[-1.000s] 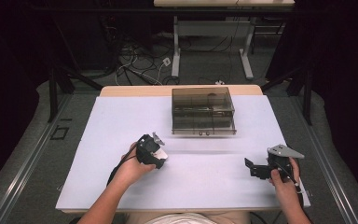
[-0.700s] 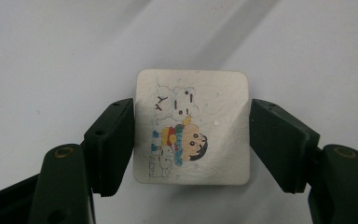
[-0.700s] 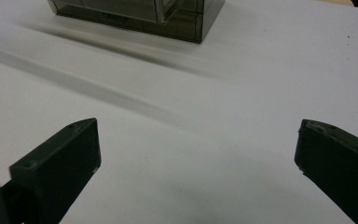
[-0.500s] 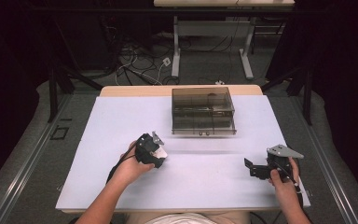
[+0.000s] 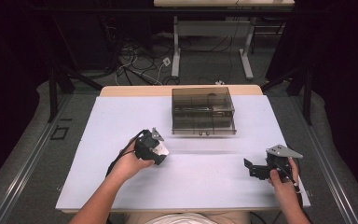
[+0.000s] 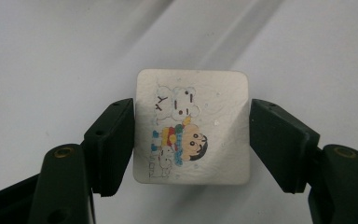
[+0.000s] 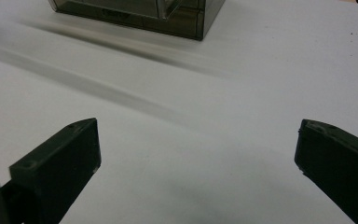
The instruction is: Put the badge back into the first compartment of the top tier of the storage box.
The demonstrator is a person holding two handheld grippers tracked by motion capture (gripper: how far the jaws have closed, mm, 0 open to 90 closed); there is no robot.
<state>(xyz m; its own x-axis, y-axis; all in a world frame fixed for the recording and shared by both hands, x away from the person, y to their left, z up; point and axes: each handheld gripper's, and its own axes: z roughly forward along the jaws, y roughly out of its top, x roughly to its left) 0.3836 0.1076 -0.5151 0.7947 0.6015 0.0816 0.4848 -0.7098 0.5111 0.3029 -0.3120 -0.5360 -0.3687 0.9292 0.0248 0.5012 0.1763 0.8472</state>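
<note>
One square cartoon tile (image 6: 192, 127), one smoky drawer box (image 5: 203, 111), two tools. Tile silvery, round-cornered, printed with a scarfed child and white dog, clamped between left tool (image 6: 192, 144) jaws at worktop's (image 5: 121, 116) 9 o'clock. Print legible from left gripper view alone. Right tool (image 7: 198, 154) agape, empty, at 4 o'clock.

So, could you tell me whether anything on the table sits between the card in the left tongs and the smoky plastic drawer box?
Nothing visible does. The left tongs grip the cartoon card by its two side edges, and in the high view the white table between them and the drawer box is bare. The right tongs stand open, off to the side.
</note>
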